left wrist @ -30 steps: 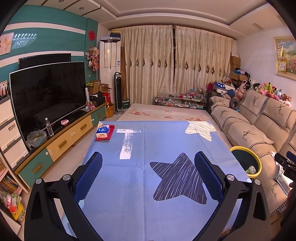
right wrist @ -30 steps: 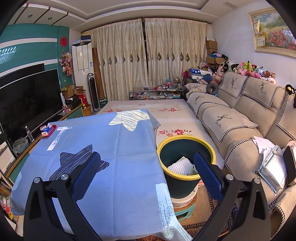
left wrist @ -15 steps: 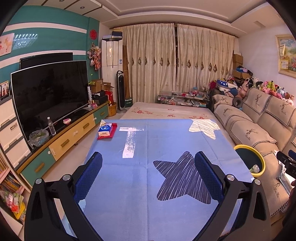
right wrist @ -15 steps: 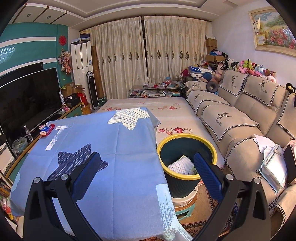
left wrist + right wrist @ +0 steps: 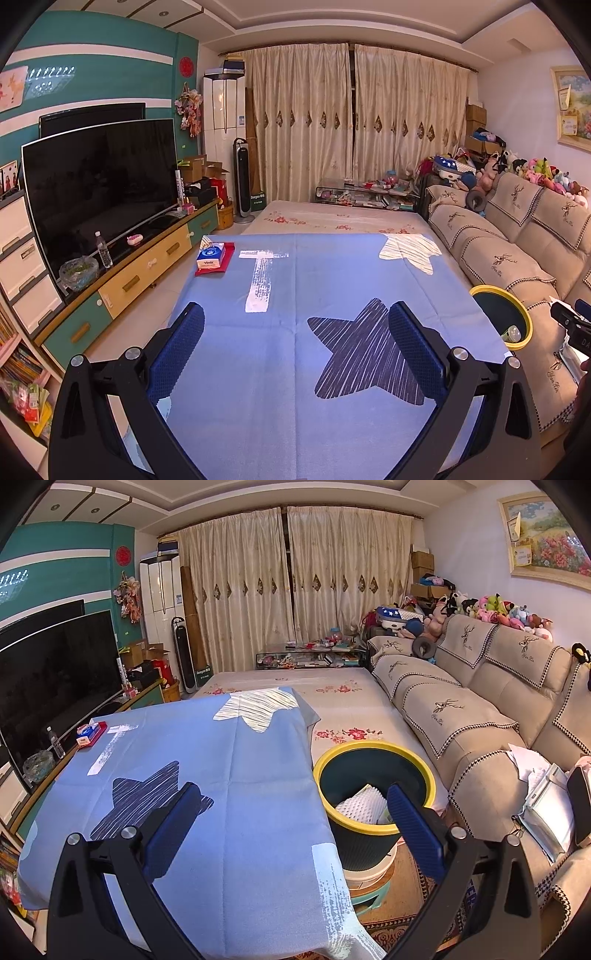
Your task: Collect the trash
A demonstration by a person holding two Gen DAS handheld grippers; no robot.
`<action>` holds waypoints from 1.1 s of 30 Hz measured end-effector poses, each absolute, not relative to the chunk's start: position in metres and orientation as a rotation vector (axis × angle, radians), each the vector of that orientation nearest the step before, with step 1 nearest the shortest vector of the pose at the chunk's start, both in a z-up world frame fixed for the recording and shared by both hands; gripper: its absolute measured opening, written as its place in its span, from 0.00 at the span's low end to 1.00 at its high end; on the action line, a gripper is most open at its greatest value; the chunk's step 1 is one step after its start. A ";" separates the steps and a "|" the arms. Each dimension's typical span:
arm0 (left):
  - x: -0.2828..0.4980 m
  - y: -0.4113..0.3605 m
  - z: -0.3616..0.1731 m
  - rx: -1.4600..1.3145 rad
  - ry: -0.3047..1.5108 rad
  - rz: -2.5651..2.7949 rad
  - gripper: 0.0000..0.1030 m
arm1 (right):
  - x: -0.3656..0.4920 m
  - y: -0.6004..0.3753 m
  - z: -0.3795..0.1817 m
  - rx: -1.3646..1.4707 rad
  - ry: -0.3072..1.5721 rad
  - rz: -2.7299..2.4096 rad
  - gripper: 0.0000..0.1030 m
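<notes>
— Covering the long table, a blue star-printed cloth is lying flat and nearly bare; beside it on the sofa side, the yellow-rimmed bin is standing on stacked stools with the trash already inside.

— What is sitting in it?

— A white bumpy foam sheet with some paper in the right wrist view, and a small can showing in the left wrist view. Both tools are hanging empty: the left gripper is spreading wide over the dark star, and the right gripper is gaping just as wide, its right finger over the bin's mouth.

— Anything remaining on the cloth?

— Only a blue tissue pack resting on a red tray at the far corner, near the TV cabinet. I am judging the collecting as close to done.

— So what is threatening it?

— Mistaking that tissue pack for rubbish, for one. Also, the bin looks perched rather high, so a low sweep of the right finger could be catching the rim and tipping everything out onto the rug. And the cloth is draping loosely over the edge; a finger dragging across it could be pulling the tray along.
</notes>
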State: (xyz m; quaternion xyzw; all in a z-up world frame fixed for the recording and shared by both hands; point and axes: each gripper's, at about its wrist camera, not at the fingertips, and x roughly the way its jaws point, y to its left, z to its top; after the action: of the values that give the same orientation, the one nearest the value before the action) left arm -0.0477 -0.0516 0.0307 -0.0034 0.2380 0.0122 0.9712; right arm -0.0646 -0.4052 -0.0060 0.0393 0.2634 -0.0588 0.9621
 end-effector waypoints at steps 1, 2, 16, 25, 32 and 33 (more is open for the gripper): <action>-0.047 -0.051 0.030 -0.007 0.481 0.025 0.95 | -0.065 -0.405 -0.006 0.080 0.534 -0.119 0.93; -0.047 -0.051 0.030 -0.007 0.482 0.025 0.95 | -0.064 -0.405 -0.006 0.080 0.535 -0.119 0.93; -0.046 -0.052 0.029 -0.006 0.484 0.026 0.95 | -0.063 -0.405 -0.007 0.079 0.536 -0.120 0.93; -0.045 -0.051 0.026 -0.005 0.489 0.026 0.95 | -0.062 -0.404 -0.010 0.079 0.539 -0.119 0.93; -0.045 -0.051 0.027 -0.005 0.488 0.027 0.95 | -0.062 -0.404 -0.012 0.080 0.541 -0.118 0.93; -0.045 -0.051 0.026 -0.005 0.488 0.027 0.95 | -0.062 -0.403 -0.014 0.080 0.541 -0.118 0.93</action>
State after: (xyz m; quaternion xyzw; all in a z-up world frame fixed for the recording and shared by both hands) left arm -0.0448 -0.0510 0.0263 -0.0024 0.2416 0.0133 0.9703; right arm -0.0624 -0.4034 -0.0138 0.0393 0.2669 -0.0583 0.9612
